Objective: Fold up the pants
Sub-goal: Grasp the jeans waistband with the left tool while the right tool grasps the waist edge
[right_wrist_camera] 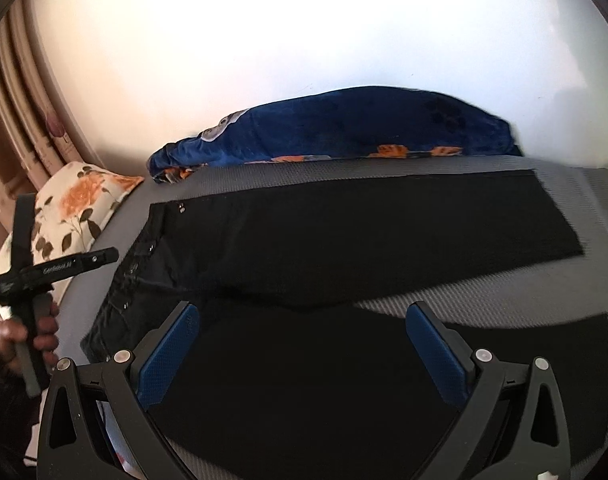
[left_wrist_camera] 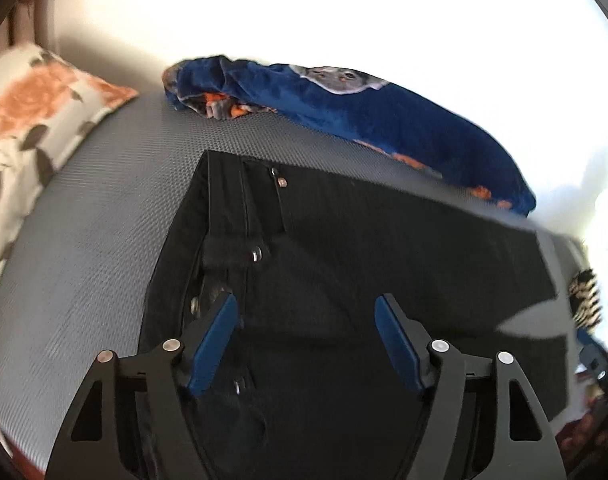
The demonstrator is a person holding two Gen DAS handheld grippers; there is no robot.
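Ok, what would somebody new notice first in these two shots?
The black pants spread flat across the grey bed, legs apart, with the waistband toward the floral pillow. Behind them, along the white wall, lies a rumpled blue blanket. Both the left gripper and the right gripper hover open above the fabric.

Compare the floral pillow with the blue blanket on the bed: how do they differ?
The cream pillow with orange flowers sits plump at the bed's end; the plush blue blanket lies bunched along the wall, stretching longer. The pillow is pale, the blanket dark. Both carry orange print and lie clear of the black pants.
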